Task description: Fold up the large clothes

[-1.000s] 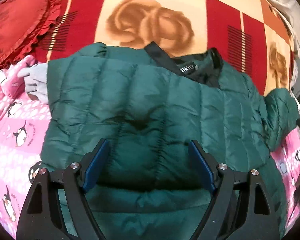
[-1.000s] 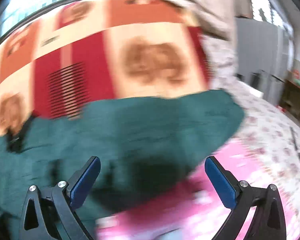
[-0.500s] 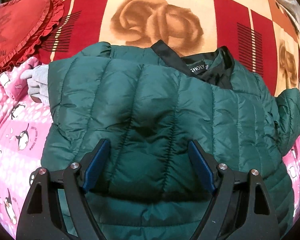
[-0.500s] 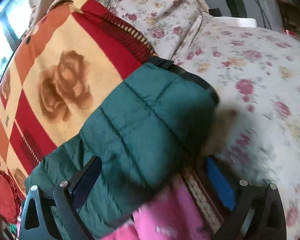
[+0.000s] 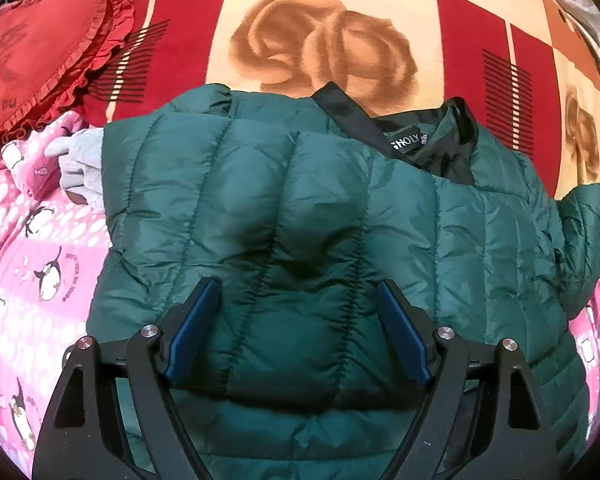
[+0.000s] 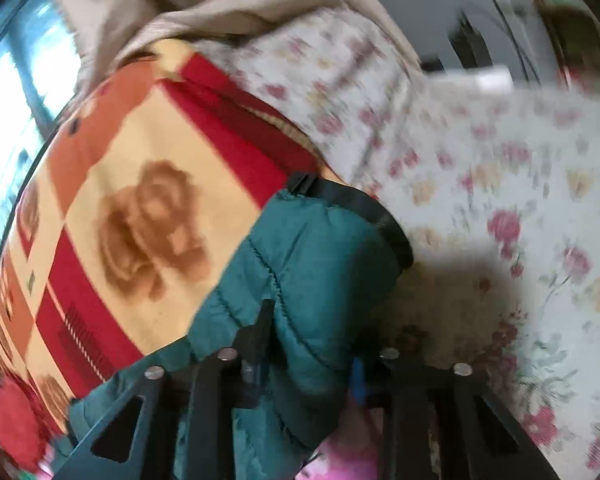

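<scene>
Green jacket's (image 5: 300, 208) black-trimmed cuff (image 6: 364, 208) only in right wrist view.

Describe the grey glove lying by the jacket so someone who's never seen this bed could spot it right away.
Find the green puffer jacket spread across the bedding. At its upper left edge in the left wrist view, just below the red frilled heart cushion, lies the grey glove, partly tucked under the jacket. It is the only plain grey thing among red and pink prints.

The jacket (image 5: 300, 208) lay across the penguin blanket (image 5: 28, 264), its collar (image 5: 420, 136) far against the rose blanket (image 5: 324, 40). A heart cushion (image 5: 32, 52) sat far left, a glove (image 5: 78, 160) beside the jacket's left edge. Its sleeve (image 6: 312, 272) stretched right toward the floral sheet (image 6: 520, 208).
</scene>
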A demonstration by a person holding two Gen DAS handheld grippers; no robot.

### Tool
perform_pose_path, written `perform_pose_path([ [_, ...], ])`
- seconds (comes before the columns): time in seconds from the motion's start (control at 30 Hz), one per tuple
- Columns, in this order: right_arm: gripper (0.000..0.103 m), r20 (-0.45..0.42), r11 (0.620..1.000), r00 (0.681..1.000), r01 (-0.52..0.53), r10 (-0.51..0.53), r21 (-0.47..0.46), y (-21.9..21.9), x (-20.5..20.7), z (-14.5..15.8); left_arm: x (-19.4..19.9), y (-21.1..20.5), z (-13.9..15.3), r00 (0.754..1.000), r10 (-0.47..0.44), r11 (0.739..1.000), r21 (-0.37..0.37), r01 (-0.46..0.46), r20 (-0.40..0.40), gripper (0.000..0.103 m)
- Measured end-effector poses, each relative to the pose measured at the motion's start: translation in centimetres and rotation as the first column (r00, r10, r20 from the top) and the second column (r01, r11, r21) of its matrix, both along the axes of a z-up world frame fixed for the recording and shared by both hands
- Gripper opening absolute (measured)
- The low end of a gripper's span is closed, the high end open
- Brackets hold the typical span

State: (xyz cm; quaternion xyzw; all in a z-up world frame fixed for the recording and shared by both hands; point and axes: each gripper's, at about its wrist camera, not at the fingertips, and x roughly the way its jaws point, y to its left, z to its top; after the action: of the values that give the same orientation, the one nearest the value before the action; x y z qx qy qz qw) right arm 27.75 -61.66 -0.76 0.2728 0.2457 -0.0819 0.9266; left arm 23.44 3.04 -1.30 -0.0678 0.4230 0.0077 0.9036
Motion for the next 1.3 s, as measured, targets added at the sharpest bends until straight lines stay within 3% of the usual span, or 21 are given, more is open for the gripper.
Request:
perform_pose_path([
  [0.13,0.018,-0.006,0.993,0.999,-0.044,0.043,-0.108,4.8,-1.6,2.8,-0.3,0.8,0.5,0.999,0.045,0.999,0.000,-0.045,0.003,0.082],
  [0.3,0.015,-0.011,0.975,0.986,-0.168,0.168,-0.145,13.6,-3.6,4.1,-1.0,2.0,1.6,0.996,0.084,0.996,0.005,-0.084,0.022,0.082],
  [0.6,0.015,-0.099,0.930,0.934,-0.353,0.343,-0.104,32.5,-4.8,0.4,-2.6,6.2,3.6,0.983,0.171,0.983,-0.071,-0.167,0.060,0.082],
  [0.73,0.015,-0.166,0.865,0.869,-0.488,0.467,-0.120,39.1,-4.0,-2.0,-2.2,7.3,3.0,0.980,0.200,0.975,-0.105,-0.196,0.021,0.082],
  [0.93,0.015,-0.183,0.683,0.684,-0.726,0.706,-0.082,46.7,-4.0,-3.9,-1.2,6.4,2.3,0.987,0.161,0.980,-0.115,-0.160,0.005,0.082],
  [1.0,0.015,-0.211,0.653,0.660,-0.749,0.721,-0.113,48.0,-4.1,-4.1,-1.0,5.8,1.9,0.991,0.137,0.983,-0.123,-0.136,-0.004,0.082],
  [1.07,0.022,-0.206,0.650,0.659,-0.750,0.723,-0.119,48.2,-4.4,-4.4,-0.8,5.5,1.7,0.994,0.109,0.984,-0.141,-0.110,-0.011,0.082],
  [1.13,0.045,-0.186,0.651,0.653,-0.755,0.734,-0.080,47.7,-4.5,-4.4,-0.8,5.2,1.5,0.996,0.088,0.983,-0.163,-0.089,-0.012,0.082],
  [1.17,0.051,-0.182,0.654,0.656,-0.752,0.733,-0.080,47.5,-4.7,-4.3,-0.7,5.1,1.5,0.996,0.083,0.982,-0.169,-0.084,-0.011,0.082],
  [1.23,0.072,-0.174,0.651,0.657,-0.753,0.734,-0.097,47.1,-5.5,-3.9,-0.6,5.1,1.5,0.997,0.075,0.980,-0.184,-0.076,-0.012,0.082],
  [1.3,0.073,-0.187,0.648,0.661,-0.750,0.726,-0.134,47.3,-6.0,-2.9,-0.7,5.2,1.6,0.997,0.073,0.978,-0.194,-0.072,-0.005,0.082],
])
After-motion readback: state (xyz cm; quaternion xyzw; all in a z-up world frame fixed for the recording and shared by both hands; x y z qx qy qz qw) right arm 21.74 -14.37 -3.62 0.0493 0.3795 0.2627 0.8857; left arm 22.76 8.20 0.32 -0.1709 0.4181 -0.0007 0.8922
